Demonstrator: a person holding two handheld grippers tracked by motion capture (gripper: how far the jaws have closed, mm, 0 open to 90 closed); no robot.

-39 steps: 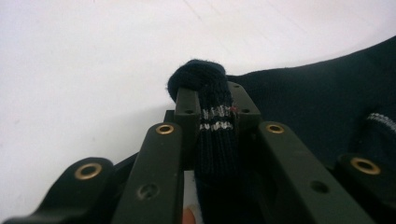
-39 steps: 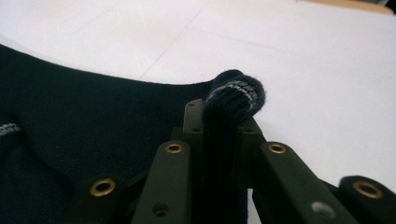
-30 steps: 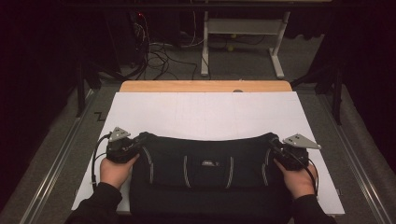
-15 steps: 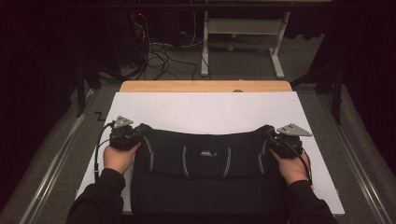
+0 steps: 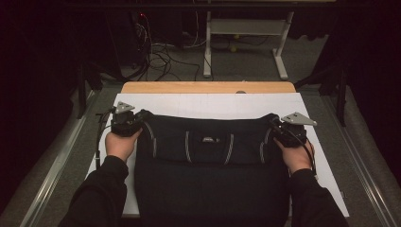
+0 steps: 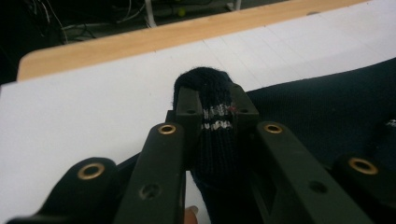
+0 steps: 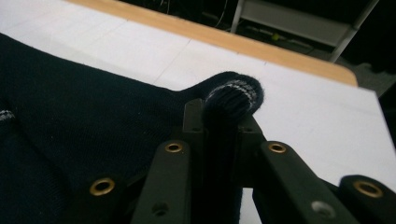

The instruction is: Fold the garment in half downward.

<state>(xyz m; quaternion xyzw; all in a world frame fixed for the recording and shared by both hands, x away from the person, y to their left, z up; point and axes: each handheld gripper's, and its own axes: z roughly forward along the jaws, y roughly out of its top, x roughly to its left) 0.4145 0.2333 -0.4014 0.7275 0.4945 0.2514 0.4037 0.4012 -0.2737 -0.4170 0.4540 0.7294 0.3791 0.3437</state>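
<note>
Left tongs (image 5: 138,122) clamped on the left corner of a dark knit sweater (image 5: 210,161); right tongs (image 5: 275,130) clamped on its right corner. Sweater lies folded on the white surface (image 5: 213,105), near the person, striped band stretched between both grips. Wooden edge (image 5: 208,87) beyond, cables (image 5: 156,52) on floor behind.

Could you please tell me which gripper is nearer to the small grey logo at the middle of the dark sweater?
Roughly equal. The left gripper pinches the dark sweater at its left corner, the right gripper at its right corner; the small grey logo sits midway.
</note>
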